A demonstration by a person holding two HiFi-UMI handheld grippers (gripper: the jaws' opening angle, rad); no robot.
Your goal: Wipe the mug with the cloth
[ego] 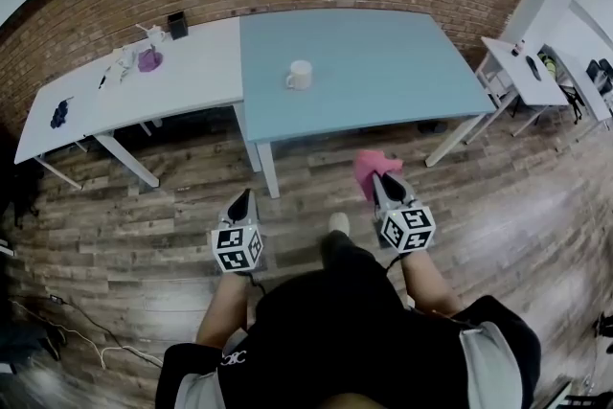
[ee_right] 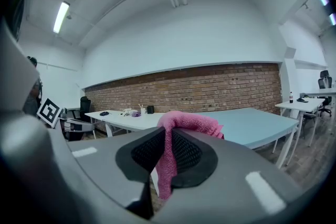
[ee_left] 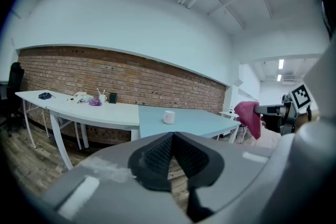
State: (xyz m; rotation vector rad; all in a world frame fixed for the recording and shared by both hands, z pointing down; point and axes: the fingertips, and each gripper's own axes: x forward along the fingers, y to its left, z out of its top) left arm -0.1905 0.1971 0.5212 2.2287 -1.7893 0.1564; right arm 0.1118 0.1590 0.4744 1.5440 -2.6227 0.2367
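In the head view, I am standing back from the blue table [ego: 402, 81]. The mug [ego: 301, 74] is sitting upright on it, ahead of and well apart from both claws, with its handle pointing left. My left gripper [ego: 244, 196] is lying nearer its line. My right gripper [ego: 387, 185] is carrying the pink cloth [ego: 369, 166]. Only bare floor and the table's near edge are lying between.

In the left gripper view, my jaws are pressing together on nothing, and the mug is showing straight ahead above them.

In the right gripper view, my jaws are clamping the cloth, which is bunching above them. I am not finding the mug there. A white table [ee_right: 121, 115] is standing off left.
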